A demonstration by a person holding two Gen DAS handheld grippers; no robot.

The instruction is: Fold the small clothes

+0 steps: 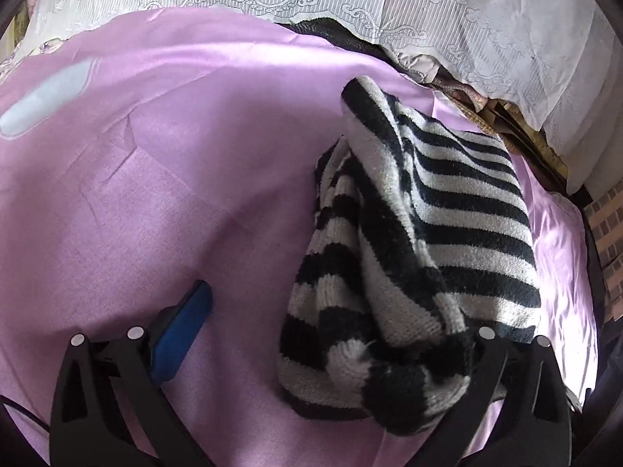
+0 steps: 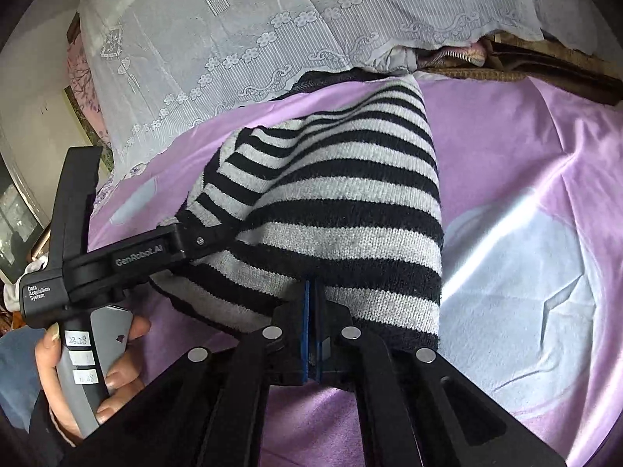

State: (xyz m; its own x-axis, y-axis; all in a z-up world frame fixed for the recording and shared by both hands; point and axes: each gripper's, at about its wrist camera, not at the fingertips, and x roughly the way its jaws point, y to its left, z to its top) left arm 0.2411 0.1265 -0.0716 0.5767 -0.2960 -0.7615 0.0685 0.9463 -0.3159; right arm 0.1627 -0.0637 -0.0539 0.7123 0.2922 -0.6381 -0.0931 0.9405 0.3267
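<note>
A black-and-white striped knitted garment (image 1: 436, 210) lies bunched on the purple sheet (image 1: 155, 194). My left gripper (image 1: 335, 303) stands wide open around its near end. The left finger's blue pad (image 1: 183, 334) rests clear on the sheet, and the right finger is hidden under the knit. In the right wrist view the same garment (image 2: 342, 202) spreads ahead, and my right gripper (image 2: 311, 303) is shut, its blue pads pinching the garment's near hem. A hand (image 2: 78, 381) holds the left gripper's handle at the lower left, with one finger reaching under the garment's left edge.
White lace cloth (image 2: 241, 39) covers the bedding at the back. Behind the sheet's far edge sit a zipped item (image 1: 463, 91) and a woven mat (image 2: 506, 74). A pale blue print (image 2: 506, 272) marks the sheet on the right. Brick-patterned wall (image 1: 607, 225) borders the far right.
</note>
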